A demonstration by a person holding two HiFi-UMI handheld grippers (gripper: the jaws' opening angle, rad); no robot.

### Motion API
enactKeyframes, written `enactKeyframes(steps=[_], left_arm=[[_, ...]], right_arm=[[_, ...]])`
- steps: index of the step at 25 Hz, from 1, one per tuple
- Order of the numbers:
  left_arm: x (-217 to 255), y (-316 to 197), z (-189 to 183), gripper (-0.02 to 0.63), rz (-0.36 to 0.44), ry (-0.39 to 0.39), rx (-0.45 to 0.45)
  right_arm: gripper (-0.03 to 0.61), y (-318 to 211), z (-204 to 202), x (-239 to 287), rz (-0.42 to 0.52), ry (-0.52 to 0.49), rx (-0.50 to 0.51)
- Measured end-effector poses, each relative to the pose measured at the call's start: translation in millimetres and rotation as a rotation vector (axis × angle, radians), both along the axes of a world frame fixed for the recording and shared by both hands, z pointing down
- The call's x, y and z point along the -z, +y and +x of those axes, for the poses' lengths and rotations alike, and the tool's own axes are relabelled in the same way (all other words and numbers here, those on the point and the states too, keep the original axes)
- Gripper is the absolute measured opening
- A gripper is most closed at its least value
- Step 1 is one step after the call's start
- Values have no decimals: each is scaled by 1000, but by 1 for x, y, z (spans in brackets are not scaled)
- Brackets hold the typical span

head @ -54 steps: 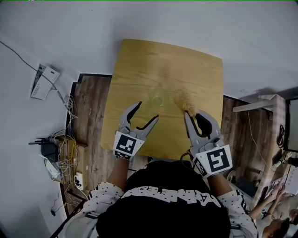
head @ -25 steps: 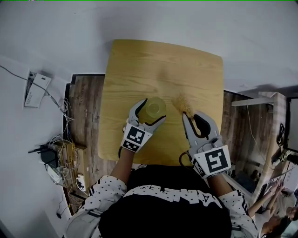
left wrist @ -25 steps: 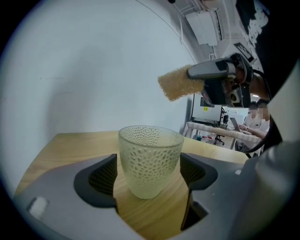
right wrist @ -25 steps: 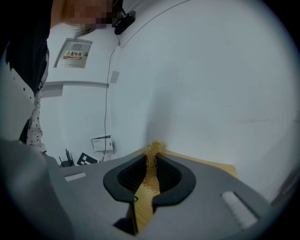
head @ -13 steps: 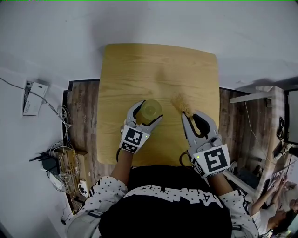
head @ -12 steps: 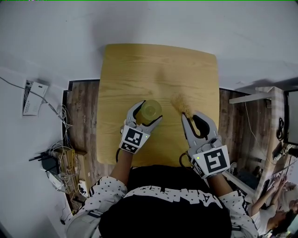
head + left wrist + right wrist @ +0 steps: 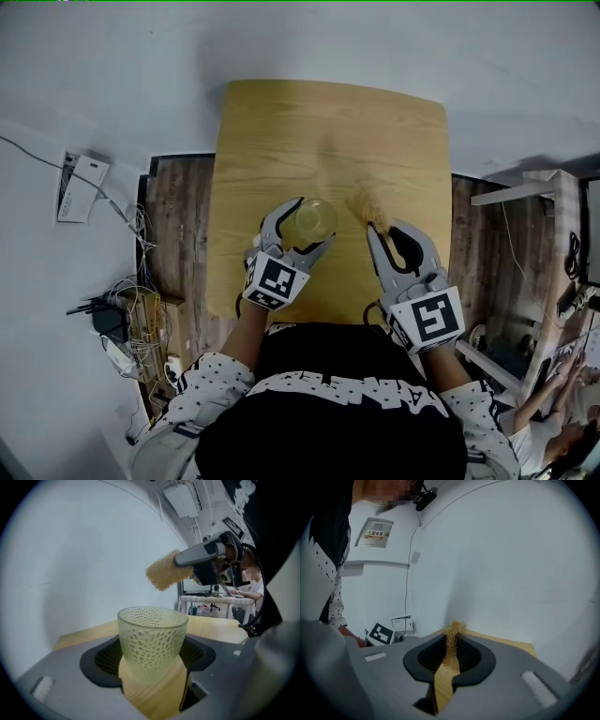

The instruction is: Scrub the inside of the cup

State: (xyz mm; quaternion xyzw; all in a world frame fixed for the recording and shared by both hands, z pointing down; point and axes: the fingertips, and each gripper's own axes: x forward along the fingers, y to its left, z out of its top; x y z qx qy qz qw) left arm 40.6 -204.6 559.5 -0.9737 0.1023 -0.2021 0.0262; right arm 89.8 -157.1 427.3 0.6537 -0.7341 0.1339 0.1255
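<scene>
The person wears a black top [image 7: 328,441] with a band of white lettering [image 7: 347,394] across it, over white sleeves [image 7: 208,386] scattered with small dark dots. Both hand-held grippers are grey, with curved jaws lined in black ribbed pads. The left hand-held gripper [image 7: 313,223], whose jaws have just been closing on the cup [image 7: 315,214] between them, and the right hand-held gripper [image 7: 382,228] each carry a white cube [image 7: 276,280] with black square markers.

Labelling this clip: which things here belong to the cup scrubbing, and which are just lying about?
Job: cup in the left gripper, whose jaws have just been closing on it; scrubber pinched in the right gripper; wooden table.
Lying about: white box and tangled cables, off to the left.
</scene>
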Motion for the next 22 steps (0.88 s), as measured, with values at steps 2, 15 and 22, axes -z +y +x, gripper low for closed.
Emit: enactKeyframes(steps=[2,15,22], left_arm=[[9,3,-5,370,25,-11,-13],[53,14,-48,370,139,-113,-60],[63,32,-61,370,172,-146,-115]], right_arm=[[61,2,-7,2,5,4,12],[61,15,-80,21,-11,9,182],[60,26,-105,24,-8,51,201]])
